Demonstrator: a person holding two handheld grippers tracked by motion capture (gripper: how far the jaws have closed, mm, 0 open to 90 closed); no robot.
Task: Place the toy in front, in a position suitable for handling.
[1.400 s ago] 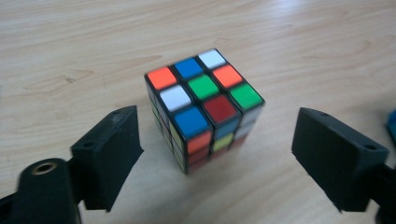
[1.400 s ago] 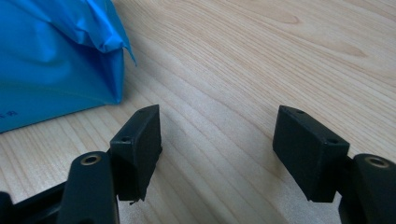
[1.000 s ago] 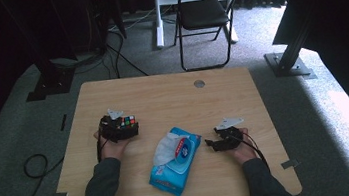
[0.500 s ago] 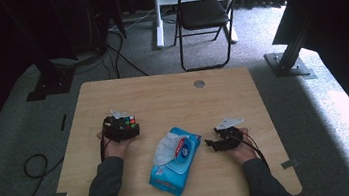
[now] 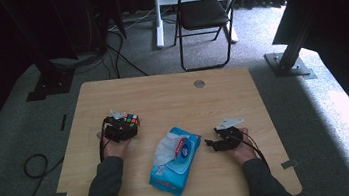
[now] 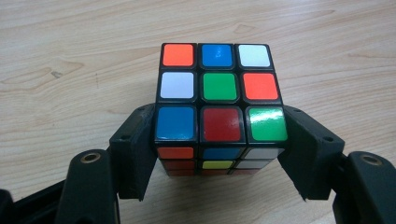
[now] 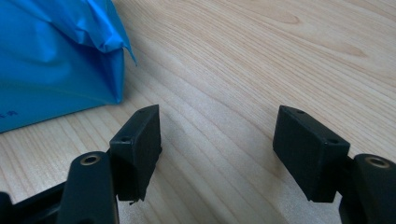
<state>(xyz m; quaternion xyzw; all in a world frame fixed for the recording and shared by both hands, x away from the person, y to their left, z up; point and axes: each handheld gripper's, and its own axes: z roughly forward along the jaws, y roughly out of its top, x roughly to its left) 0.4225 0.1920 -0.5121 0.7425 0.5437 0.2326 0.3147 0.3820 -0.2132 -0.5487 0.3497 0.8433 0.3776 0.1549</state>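
A scrambled Rubik's cube [image 6: 219,88] rests on the wooden table [image 5: 172,93] at the left. My left gripper [image 6: 219,122] has its jaws on either side of the cube's near row. They have just been closing, and both pads now lie against the cube's sides. In the high view the same gripper [image 5: 122,129] sits at the cube [image 5: 131,119], with the left hand behind it. My right gripper [image 7: 217,126] stands open over bare wood with nothing between its jaws. In the high view the right gripper [image 5: 214,143] points left toward a blue wet-wipes pack [image 5: 175,161].
The wipes pack [image 7: 51,60] lies between the two hands, close to the right gripper's left jaw. The table has a round grommet [image 5: 199,83] near its far edge. A folding chair [image 5: 205,13] and cables stand on the floor beyond the table.
The left gripper has shifted slightly at the cube. The right hand and the wipes pack have stayed where they were.
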